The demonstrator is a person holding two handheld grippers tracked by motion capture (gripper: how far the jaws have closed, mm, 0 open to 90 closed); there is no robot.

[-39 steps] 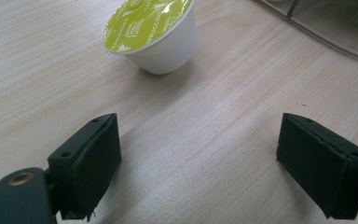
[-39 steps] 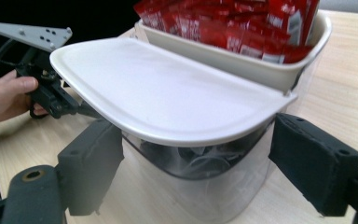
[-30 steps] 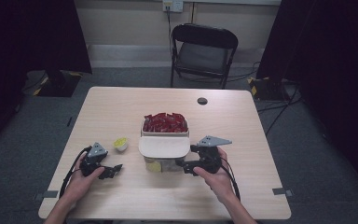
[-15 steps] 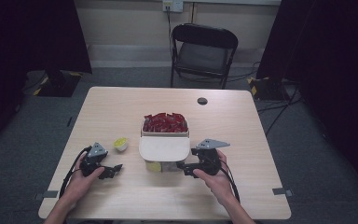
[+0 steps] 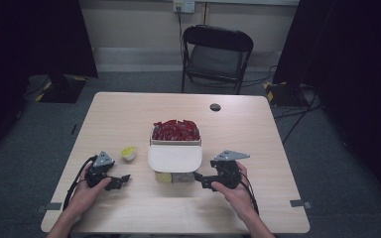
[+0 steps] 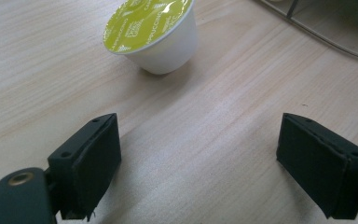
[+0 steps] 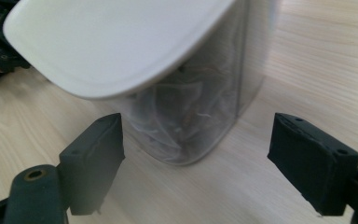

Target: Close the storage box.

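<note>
Both tools open and empty beside the container.
Left tool [image 5: 120,182] gapes over bare tabletop [image 5: 129,119], near the front-left corner, the tilted coffee pod [image 6: 151,35] just ahead, foil lid facing up-left. Right tool [image 5: 201,180] stands wide, close to the clear lidded container [image 7: 200,112] mid-tabletop, apart.

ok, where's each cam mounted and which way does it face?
High view: above the near table edge, looking forward and down; both forearms, left hand-held gripper, right hand-held gripper.
Left gripper view: on it, facing the capsule; open jaws.
Right gripper view: on it, facing the container; open jaws.
Shared: capsule, container.
</note>
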